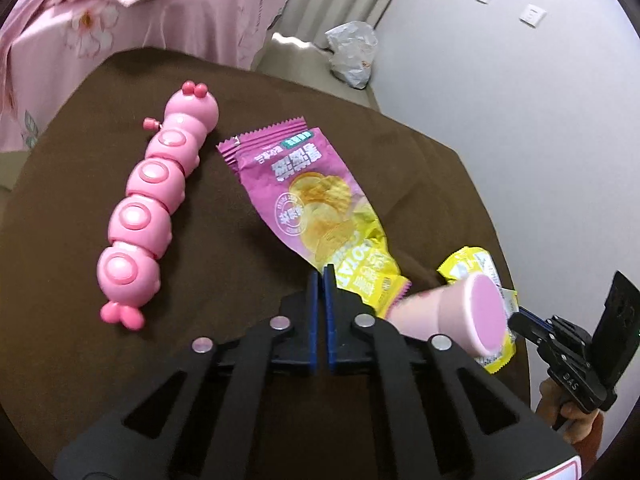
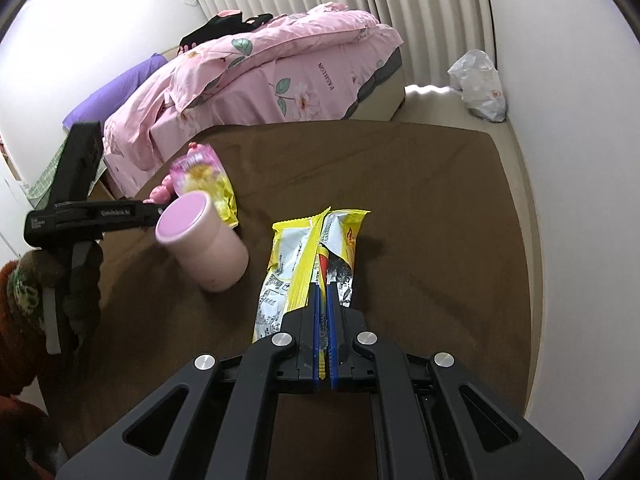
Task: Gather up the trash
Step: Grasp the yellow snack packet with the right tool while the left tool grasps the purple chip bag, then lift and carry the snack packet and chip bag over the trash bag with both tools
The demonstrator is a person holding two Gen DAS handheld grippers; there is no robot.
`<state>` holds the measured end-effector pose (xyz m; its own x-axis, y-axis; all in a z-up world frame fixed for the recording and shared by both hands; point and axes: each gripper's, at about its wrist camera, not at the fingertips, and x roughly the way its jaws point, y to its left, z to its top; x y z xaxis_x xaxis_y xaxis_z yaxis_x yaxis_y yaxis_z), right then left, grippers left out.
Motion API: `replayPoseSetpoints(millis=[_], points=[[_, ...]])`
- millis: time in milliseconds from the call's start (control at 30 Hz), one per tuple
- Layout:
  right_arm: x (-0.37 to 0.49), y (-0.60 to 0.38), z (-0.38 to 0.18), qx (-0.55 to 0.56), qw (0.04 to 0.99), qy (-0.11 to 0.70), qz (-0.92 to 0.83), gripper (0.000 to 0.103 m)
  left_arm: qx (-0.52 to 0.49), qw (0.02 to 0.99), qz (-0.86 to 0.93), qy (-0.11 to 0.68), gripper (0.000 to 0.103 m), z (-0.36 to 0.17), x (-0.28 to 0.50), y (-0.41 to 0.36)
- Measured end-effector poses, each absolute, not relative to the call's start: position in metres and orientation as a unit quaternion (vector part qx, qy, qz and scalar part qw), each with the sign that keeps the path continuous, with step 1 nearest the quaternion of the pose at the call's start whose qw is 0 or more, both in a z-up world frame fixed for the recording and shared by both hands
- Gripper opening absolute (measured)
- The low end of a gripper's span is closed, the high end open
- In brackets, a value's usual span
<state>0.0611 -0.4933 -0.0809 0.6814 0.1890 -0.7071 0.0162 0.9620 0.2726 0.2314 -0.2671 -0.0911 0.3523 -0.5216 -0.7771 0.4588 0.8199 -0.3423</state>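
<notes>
A purple and yellow snack bag lies flat on the brown tablecloth. My left gripper is shut, its tips pinching the bag's near yellow corner. In the right wrist view that bag shows beyond a pink lidded cup, with the left gripper reaching in from the left. My right gripper is shut on a yellow wrapper that runs out ahead between the blue pads. The left wrist view shows the right gripper at the far right, holding that wrapper behind the cup.
A pink caterpillar toy lies left of the snack bag. A bed with a pink floral quilt stands past the table's far edge. A white plastic bag sits on the floor by the wall. A person's gloved hand holds the left gripper.
</notes>
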Motion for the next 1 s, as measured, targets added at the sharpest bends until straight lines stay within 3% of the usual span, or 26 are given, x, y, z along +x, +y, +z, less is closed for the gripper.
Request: replayPoseSetpoints(millis=[467, 1000], points=[[0.02, -0.468, -0.014, 0.098, 0.935, 0.334, 0.066, 0.006, -0.001, 0.866, -0.309, 0.393, 0.0, -0.014, 0.159, -0.175], [0.04, -0.323, 0.079, 0.008, 0.939, 0.267, 0.216, 0.006, -0.058, 0.917, -0.198, 0.342, 0.0, 0.024, 0.115, -0.006]])
